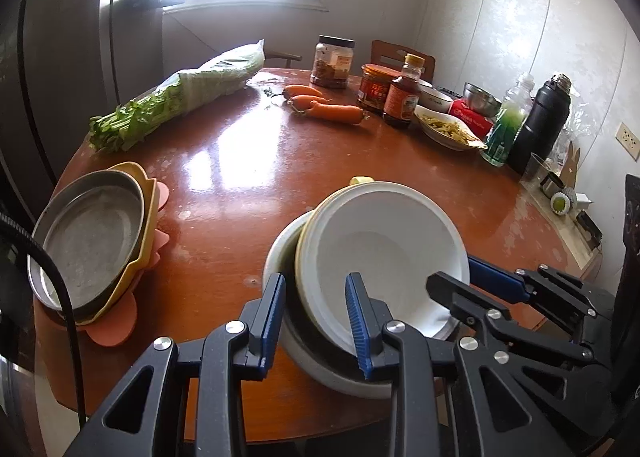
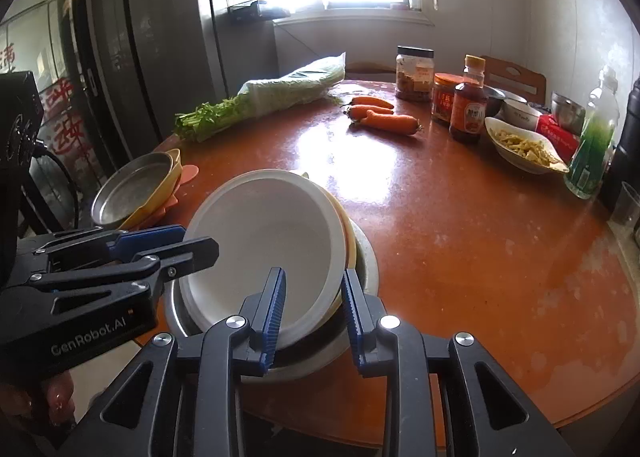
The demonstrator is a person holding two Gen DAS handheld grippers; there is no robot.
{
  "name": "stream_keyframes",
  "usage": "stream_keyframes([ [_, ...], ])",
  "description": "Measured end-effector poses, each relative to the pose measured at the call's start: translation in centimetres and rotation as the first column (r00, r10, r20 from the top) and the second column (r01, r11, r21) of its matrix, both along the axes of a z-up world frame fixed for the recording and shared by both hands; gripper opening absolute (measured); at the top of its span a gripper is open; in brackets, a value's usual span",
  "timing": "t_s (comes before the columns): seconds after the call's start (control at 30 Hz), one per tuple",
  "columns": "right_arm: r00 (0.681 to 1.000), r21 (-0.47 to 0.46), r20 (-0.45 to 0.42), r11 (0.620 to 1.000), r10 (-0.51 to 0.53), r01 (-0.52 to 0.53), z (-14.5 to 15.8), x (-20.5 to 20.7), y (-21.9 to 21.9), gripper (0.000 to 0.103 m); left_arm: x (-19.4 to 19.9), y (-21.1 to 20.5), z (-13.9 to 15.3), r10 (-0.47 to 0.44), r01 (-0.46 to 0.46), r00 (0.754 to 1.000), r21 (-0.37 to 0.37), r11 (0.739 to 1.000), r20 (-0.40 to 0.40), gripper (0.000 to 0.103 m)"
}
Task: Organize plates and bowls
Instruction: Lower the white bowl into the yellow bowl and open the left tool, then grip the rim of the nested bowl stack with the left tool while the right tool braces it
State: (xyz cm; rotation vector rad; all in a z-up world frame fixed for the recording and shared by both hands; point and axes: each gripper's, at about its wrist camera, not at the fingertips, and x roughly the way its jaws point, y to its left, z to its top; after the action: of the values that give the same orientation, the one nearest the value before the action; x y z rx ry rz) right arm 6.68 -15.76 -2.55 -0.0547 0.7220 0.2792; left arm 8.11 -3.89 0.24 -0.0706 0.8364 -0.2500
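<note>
A: Both tongs clamp the white bowl's (image 1: 380, 253) rim, left gripper (image 1: 316, 321) and right gripper (image 2: 314, 315) on opposite sides; it sits tilted in a bowl stack at the table's near edge.

B: Probably stiff, glazed, slippery, breakable; keep those rim grips. Beyond: glossy round table (image 1: 240, 161), carrots (image 1: 332, 107), window.

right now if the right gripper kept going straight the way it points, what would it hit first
The right gripper already has its fingers closed on the near rim of the white bowl. Pushing straight on would drive it deeper into that bowl, which sits tilted in the stack of bowls. Depth beyond that is unclear.
</note>
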Motion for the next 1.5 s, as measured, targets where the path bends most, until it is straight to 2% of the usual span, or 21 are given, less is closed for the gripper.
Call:
stream_keyframes([
  [0.13,1.000,0.004,-0.001,1.000,-0.005,0.005,0.0,0.0,-0.2,0.031,-0.1,0.4,0.1,0.007,-0.007,1.000,-0.004,1.000,0.002,0.033],
  [0.37,1.000,0.018,0.005,1.000,-0.020,0.020,0.4,0.1,-0.8,0.040,-0.2,0.7,0.4,0.014,-0.014,1.000,-0.004,1.000,0.010,0.041],
  [0.53,1.000,0.035,0.006,0.999,-0.031,0.031,0.8,0.1,-1.3,0.042,-0.4,0.7,0.8,0.014,-0.014,1.000,-0.007,1.000,0.014,0.047],
  [0.6,0.999,0.049,0.004,0.998,-0.037,0.037,0.9,0.1,-1.6,0.049,-0.3,0.7,0.8,0.016,-0.016,1.000,-0.005,1.000,0.013,0.050],
  [0.67,0.999,0.064,0.003,0.997,-0.045,0.045,1.0,0.1,-1.9,0.052,-0.2,0.8,0.6,0.020,-0.020,1.000,-0.013,1.000,0.003,0.053],
  [0.77,0.998,0.073,-0.009,0.996,-0.056,0.057,0.9,0.2,-2.2,0.058,0.0,0.8,0.2,0.022,-0.022,1.000,-0.010,1.000,-0.015,0.058],
  [0.97,0.996,0.082,-0.055,0.994,-0.069,0.073,0.0,0.7,-2.3,0.061,0.3,0.9,-0.3,0.024,-0.025,0.999,-0.027,0.999,-0.037,0.066],
  [1.23,0.992,0.105,-0.106,0.991,-0.075,0.087,-1.1,1.3,-2.5,0.063,0.9,0.8,-1.0,0.035,-0.036,0.997,-0.027,0.999,-0.062,0.067],
  [1.5,0.991,0.106,-0.117,0.991,-0.065,0.077,-2.0,2.0,-2.4,0.063,2.2,0.4,-2.4,0.047,-0.048,0.994,-0.009,0.999,-0.102,0.067],
])
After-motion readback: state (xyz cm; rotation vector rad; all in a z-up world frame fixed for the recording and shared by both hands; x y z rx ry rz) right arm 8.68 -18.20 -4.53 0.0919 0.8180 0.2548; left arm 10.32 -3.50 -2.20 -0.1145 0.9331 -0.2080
